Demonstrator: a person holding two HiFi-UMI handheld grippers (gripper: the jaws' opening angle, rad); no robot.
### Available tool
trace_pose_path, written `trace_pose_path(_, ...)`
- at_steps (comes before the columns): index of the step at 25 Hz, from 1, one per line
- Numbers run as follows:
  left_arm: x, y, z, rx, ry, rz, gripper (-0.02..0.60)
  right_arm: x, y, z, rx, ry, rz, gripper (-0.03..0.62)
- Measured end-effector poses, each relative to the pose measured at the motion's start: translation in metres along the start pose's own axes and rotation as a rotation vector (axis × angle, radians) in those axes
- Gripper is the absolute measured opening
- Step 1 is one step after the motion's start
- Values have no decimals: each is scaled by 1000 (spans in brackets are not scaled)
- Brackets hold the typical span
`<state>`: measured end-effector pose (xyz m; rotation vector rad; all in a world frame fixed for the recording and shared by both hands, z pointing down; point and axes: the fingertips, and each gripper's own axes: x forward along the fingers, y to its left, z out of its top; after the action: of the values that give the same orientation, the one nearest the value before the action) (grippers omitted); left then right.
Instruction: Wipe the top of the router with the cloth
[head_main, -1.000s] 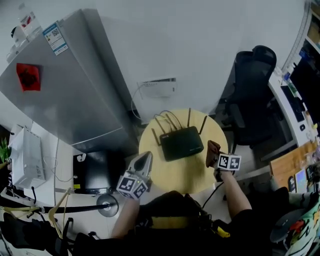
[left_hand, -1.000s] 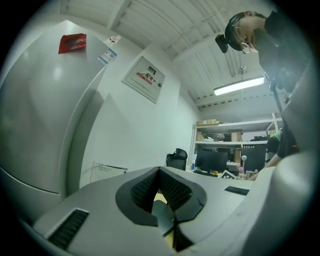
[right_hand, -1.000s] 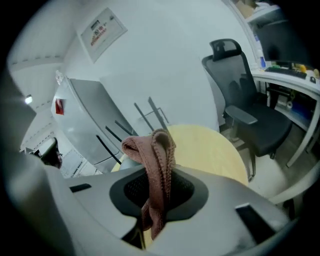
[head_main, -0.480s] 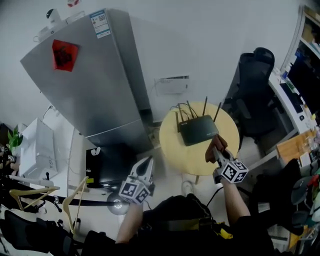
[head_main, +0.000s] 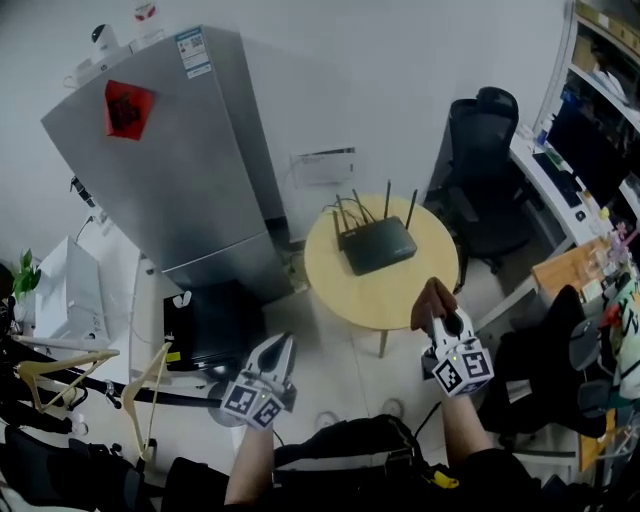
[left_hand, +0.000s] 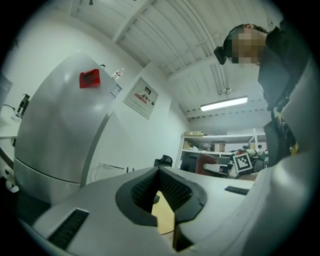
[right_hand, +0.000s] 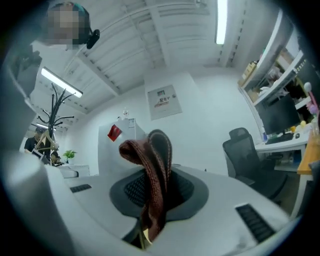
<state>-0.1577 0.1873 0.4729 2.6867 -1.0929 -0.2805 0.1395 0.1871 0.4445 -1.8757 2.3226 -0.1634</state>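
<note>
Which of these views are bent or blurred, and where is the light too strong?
Head view: wide-angle bend, so the fridge seems to lean; evenly lit and fairly sharp. Left gripper view: fisheye with dark corners; the ceiling lamp glares white. Right gripper view: the same fisheye; the cloth shows its weave clearly, and a ceiling light strip is overexposed.

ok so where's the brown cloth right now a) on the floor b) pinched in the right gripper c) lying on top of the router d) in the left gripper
b: the cloth is clamped between the jaws of the right gripper, which is off the router. The left gripper has nothing between its jaws.
</note>
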Motion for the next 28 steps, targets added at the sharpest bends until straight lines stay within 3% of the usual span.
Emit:
trace_pose_path(5,7,-30,-8,65,8,59,-2,-27,-23,4,-49,10,52,60)
trace_pose_path(13,24,-61,-8,74,-46,87,-2,-59,-72,6,-53,27,61,60)
trace_pose_path(28,35,-46,-28,59,-4,94,-2,-61,-74,-5,-36,10,5,54)
